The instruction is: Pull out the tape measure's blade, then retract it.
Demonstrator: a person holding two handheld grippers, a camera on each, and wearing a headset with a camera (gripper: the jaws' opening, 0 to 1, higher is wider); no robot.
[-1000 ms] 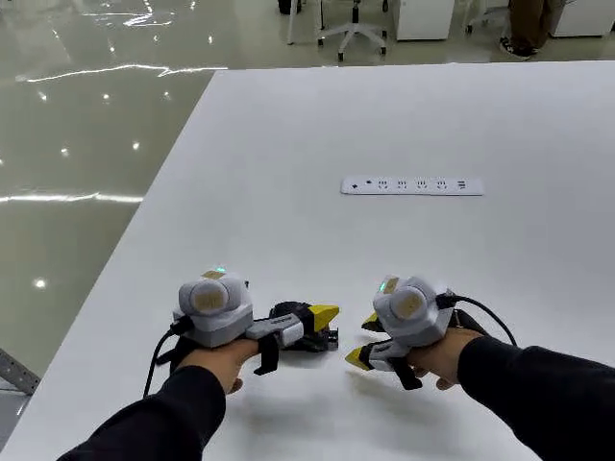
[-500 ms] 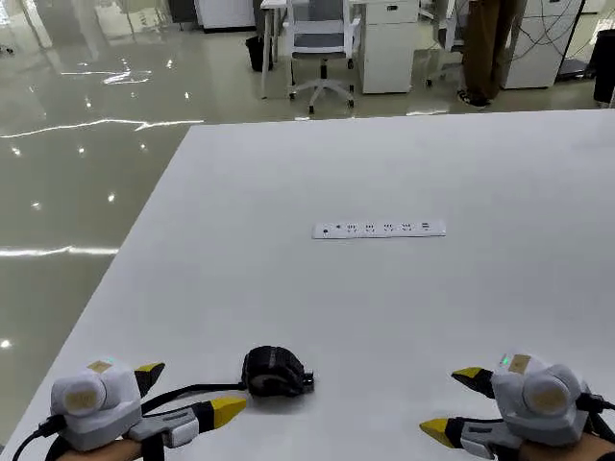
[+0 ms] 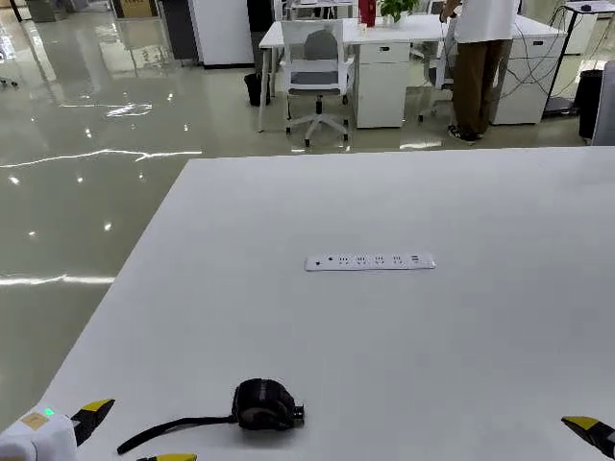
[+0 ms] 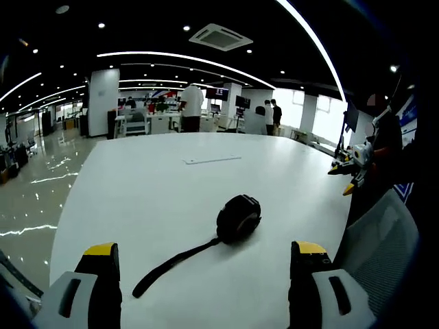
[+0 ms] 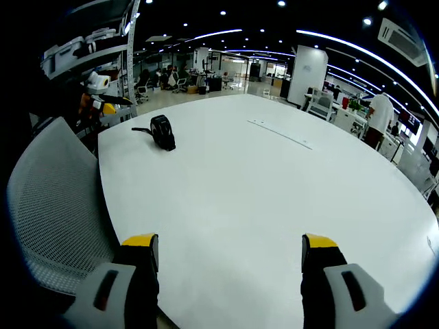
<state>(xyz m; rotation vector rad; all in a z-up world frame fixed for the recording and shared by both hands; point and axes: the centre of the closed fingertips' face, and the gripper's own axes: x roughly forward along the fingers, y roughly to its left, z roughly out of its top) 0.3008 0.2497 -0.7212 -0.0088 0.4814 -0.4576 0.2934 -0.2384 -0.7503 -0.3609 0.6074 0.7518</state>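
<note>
Black tape measure is left at the table's front edge. Left gripper and right gripper have been withdrawn, both spread; the task seems done.

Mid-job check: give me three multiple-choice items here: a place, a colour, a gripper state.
1. The tape measure lies: A) on the table, nearer the person than the power strip; B) on the power strip; C) held in the air.
2. Its case: A) yellow; B) black; C) red.
3. The left hand-held gripper: A) shut on the tape measure; B) shut on the power strip; C) open, empty.
Answers: A, it lies near the front edge; B, black in every view; C, jaws wide apart, gripping nothing.
</note>
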